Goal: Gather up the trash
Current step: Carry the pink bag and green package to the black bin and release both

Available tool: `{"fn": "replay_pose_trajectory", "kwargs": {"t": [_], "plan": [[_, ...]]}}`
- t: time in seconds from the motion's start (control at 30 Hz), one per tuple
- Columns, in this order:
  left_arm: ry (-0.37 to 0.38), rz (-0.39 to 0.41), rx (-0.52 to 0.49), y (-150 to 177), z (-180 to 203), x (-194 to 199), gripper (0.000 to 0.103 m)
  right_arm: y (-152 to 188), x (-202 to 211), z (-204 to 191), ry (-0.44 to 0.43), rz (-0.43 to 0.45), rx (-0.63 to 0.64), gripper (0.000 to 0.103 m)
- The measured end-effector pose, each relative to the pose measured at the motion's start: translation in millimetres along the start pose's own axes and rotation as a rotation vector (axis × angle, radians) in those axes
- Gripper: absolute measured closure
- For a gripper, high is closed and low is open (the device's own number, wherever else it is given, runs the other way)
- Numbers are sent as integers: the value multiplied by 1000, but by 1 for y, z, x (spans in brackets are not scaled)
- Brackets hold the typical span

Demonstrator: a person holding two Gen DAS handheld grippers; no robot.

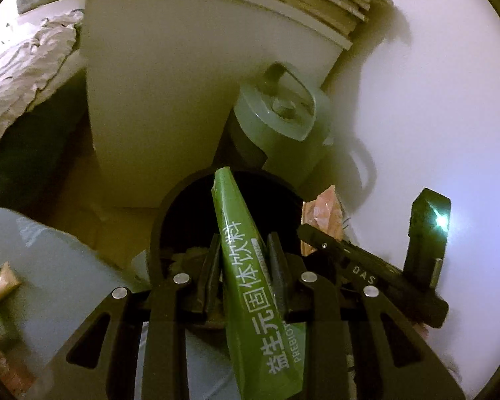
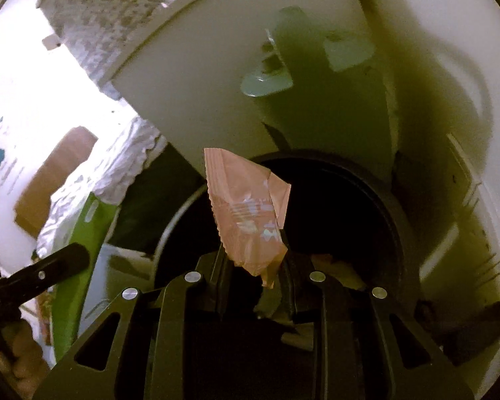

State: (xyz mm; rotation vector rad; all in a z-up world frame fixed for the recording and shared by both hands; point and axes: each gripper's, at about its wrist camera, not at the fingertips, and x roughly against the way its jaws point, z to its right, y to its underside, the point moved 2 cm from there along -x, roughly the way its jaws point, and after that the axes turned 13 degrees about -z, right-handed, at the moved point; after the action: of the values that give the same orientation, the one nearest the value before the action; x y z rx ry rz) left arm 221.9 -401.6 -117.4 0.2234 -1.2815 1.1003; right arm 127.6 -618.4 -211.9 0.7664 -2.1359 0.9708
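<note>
My left gripper [image 1: 245,250] is shut on a long green sachet [image 1: 250,266] with white Chinese lettering, held over the dark round opening of a black bin [image 1: 160,220]. My right gripper [image 2: 253,256] is shut on a crumpled pink wrapper [image 2: 246,206], held over the same black bin [image 2: 393,220]. The pink wrapper [image 1: 323,216] and the right gripper's finger [image 1: 350,250] show at the right of the left wrist view. The green sachet [image 2: 83,256] and the left gripper's finger [image 2: 50,266] show at the lower left of the right wrist view.
A white cabinet panel [image 1: 156,106] stands right behind the bin. A grey-green kettle [image 1: 280,123] sits beside it against the white wall [image 1: 433,116]. A bed with crumpled bedding [image 1: 23,73] is at the left. A blue-grey surface [image 1: 50,266] with a small tube [image 1: 0,286] lies lower left.
</note>
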Motion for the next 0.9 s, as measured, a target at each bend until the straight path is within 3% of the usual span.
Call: {"fn": "replay_pose_trajectory", "kwargs": {"t": [0.23, 0.3, 0.37, 0.4, 0.47, 0.5, 0.7, 0.9], "plan": [[13, -37, -10, -9, 11, -26, 72, 0, -4, 11, 17, -31, -24, 77], [20, -45, -12, -11, 13, -31, 66, 2, -3, 15, 21, -40, -31, 77], [21, -51, -5, -12, 15, -33, 52, 2, -2, 17, 26, -44, -39, 75], [19, -49, 2, -13, 15, -33, 49, 3, -2, 18, 27, -46, -41, 70], [14, -38, 19, -13, 14, -30, 39, 3, -2, 18, 20, -44, -58, 26], [13, -29, 27, -12, 12, -27, 34, 4, -2, 20, 5, -38, -70, 22], [14, 17, 65, 0, 4, 1, 33, 5, -1, 12, -2, -21, -56, 21], [-6, 109, 104, 32, -9, 57, 31, 9, 1, -2, 2, -9, -12, 21]]}}
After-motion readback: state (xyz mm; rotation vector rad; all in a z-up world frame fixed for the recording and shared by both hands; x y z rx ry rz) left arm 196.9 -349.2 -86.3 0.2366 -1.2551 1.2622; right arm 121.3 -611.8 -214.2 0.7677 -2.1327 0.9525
